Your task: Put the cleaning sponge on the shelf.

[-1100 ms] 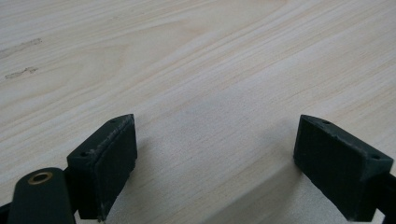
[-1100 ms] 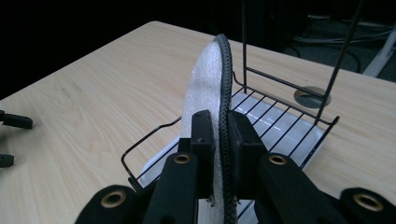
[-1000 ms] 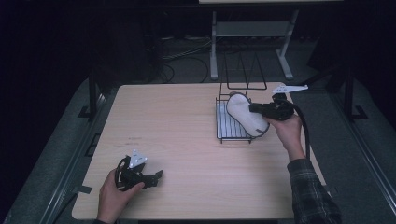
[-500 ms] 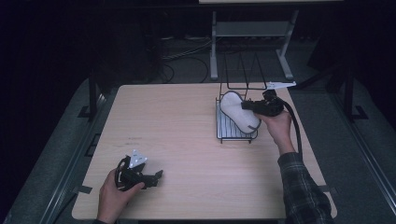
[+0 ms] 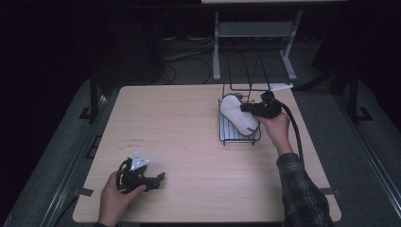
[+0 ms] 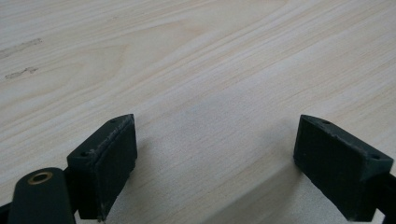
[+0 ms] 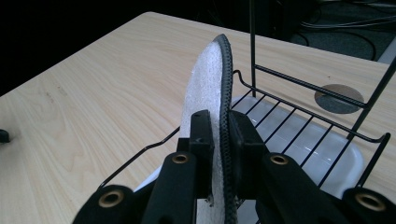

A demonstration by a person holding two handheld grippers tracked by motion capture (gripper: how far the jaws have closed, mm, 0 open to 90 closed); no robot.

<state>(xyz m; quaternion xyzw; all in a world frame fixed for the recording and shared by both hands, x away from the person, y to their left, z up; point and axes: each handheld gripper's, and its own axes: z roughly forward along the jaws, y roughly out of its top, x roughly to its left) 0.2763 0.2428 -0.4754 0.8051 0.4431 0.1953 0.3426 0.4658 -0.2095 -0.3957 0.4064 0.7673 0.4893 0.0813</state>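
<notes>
While the left gripper (image 5: 158, 178) is resting low over the near left part of the pale wooden table (image 5: 175, 123) in the person's left hand (image 5: 116, 196), its two black jaws are standing wide apart with nothing between them, only bare wood grain showing in the left gripper view. Over at the far right, the right gripper (image 7: 218, 135) is pinching a flat white oval pad with a black trimmed edge (image 7: 208, 86), its jaws pressing on both faces near the rim. That pad is standing upright on edge inside the black wire rack (image 5: 226, 135), which is sitting on a white tray (image 7: 299, 140). The right hand (image 5: 276, 127) is holding its gripper just beside the rack.
</notes>
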